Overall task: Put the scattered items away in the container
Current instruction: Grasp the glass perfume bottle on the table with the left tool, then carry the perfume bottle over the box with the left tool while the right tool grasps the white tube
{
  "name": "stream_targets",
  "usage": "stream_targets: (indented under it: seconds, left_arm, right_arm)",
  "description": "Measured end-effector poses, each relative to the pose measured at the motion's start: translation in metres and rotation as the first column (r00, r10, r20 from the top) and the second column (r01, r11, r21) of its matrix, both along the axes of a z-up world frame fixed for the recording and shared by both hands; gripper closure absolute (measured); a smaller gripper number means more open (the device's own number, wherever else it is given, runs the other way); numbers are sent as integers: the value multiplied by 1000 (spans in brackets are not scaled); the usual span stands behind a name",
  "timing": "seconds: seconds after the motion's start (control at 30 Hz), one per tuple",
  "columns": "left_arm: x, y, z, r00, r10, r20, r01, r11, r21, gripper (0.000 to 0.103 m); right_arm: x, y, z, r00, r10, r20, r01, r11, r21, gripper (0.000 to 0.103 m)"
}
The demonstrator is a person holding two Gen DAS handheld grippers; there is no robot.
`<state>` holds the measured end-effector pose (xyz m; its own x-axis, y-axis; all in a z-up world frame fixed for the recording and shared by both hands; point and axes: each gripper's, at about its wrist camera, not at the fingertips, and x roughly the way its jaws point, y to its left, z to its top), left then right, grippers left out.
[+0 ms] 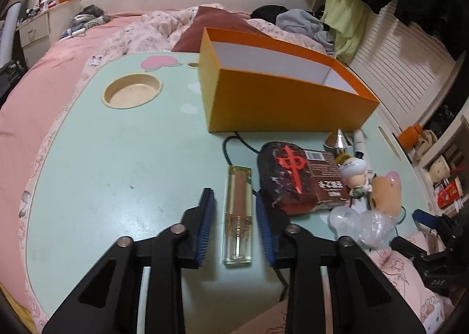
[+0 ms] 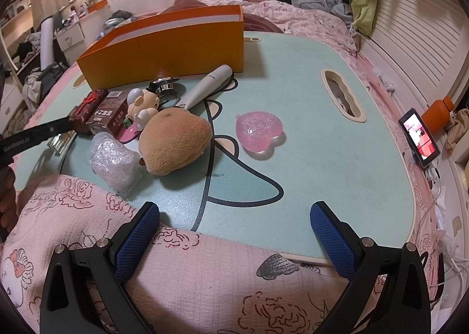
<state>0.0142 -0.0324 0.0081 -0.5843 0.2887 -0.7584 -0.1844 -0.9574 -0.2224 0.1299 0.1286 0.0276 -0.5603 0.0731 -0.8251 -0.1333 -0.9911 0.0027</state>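
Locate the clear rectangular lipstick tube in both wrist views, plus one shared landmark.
Left wrist: clear lipstick tube lies low centre on the table, between the left gripper's blue pads, with gaps visible on both sides.
Right wrist: only its end shows at the left edge, behind the black gripper finger, left of the bubble wrap.
Shared landmark: orange box behind the clutter.

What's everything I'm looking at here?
Box: one, orange, at back.
Tube: one, clear-gold, at front.
Block: one, dark with red character, beside tube.
Carton: one, brown, beside block.
Figurine: one, white, by carton.
Plush: one, tan, mid-table.
Heart: one, pink, right of plush.
Bubble wrap: one, clear, near edge.
Wand: one, white, before box.
Table: one, mint, on bed.
Left claw: one, black-blue, open around tube.
Right claw: one, black-blue, open, empty.
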Motion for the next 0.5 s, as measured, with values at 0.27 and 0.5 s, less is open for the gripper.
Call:
stream_targets:
  seconds: [0.27, 0.5]
  left_arm:
    - [14, 8, 0, 999, -33, -42, 32, 999, -25, 84]
    - [21, 7, 3, 997, -16, -73, 14, 1000, -25, 84]
  right_arm:
    - [0, -2, 1, 1000, -8, -2, 8, 1000, -8, 0]
    - [-8, -13, 42, 989, -3, -146, 16, 996, 92, 4]
